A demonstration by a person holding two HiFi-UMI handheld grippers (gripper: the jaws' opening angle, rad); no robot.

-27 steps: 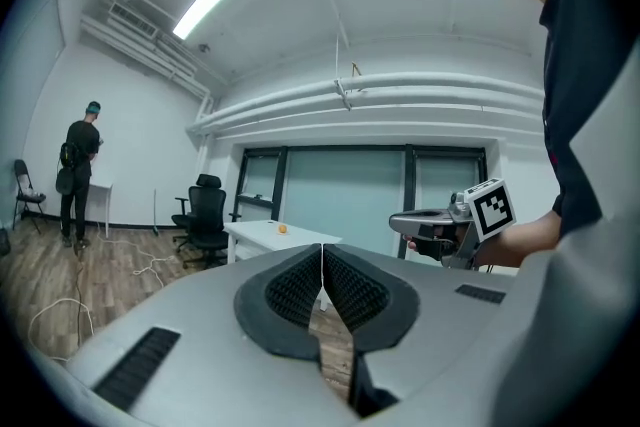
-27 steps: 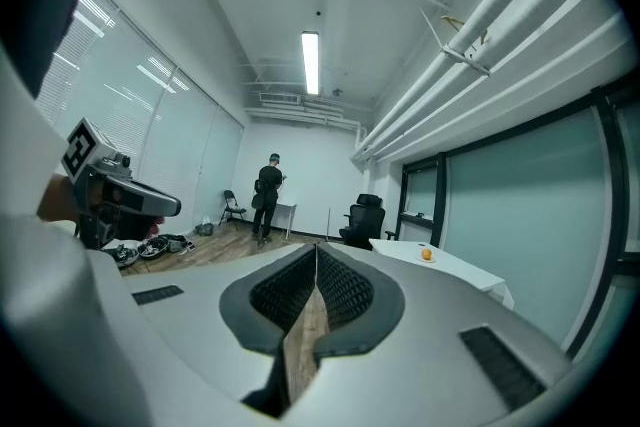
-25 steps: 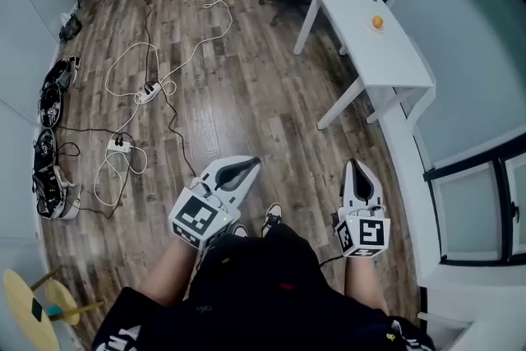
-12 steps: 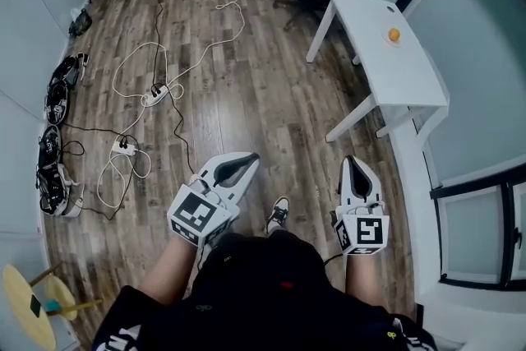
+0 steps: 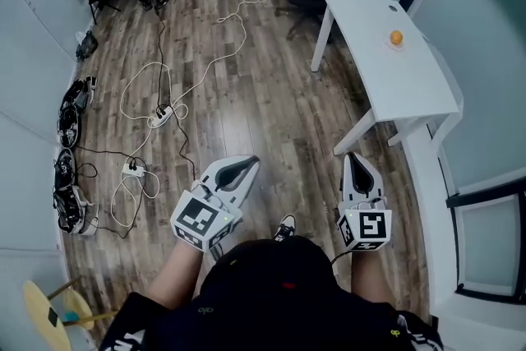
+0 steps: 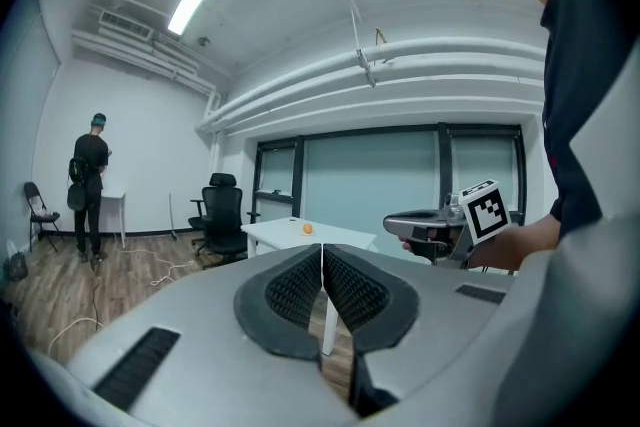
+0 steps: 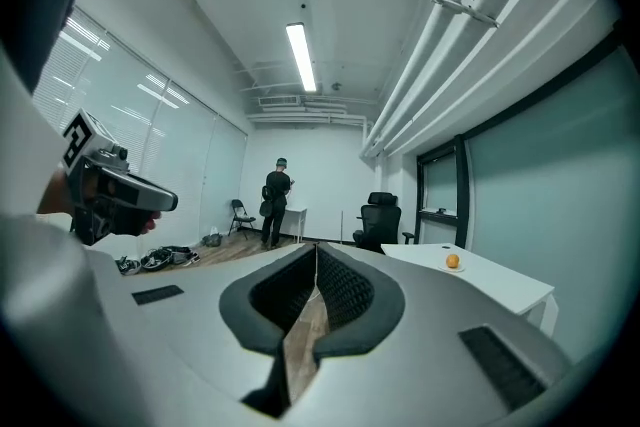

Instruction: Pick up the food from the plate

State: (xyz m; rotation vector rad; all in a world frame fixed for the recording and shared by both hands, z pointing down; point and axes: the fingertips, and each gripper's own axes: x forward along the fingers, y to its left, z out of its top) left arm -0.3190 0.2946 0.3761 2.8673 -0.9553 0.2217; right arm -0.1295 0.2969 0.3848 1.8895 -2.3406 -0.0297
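Holding left tongs (image 5: 249, 161) and right tongs (image 5: 352, 158) fully shut, both empty. Lying well apart from both: orange (image 5: 396, 37) on plate (image 5: 398, 46), far tabletop (image 5: 386, 86). Probably handling light, firm, round, rolling easily; pinching gently across middle.

Small round orange food (image 5: 396, 37) on plate (image 7: 461, 269)

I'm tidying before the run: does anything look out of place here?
Loose cables and power strips sprawl in loops across the wooden floor, a possible trip hazard. The orange food sits tidily on the white table.
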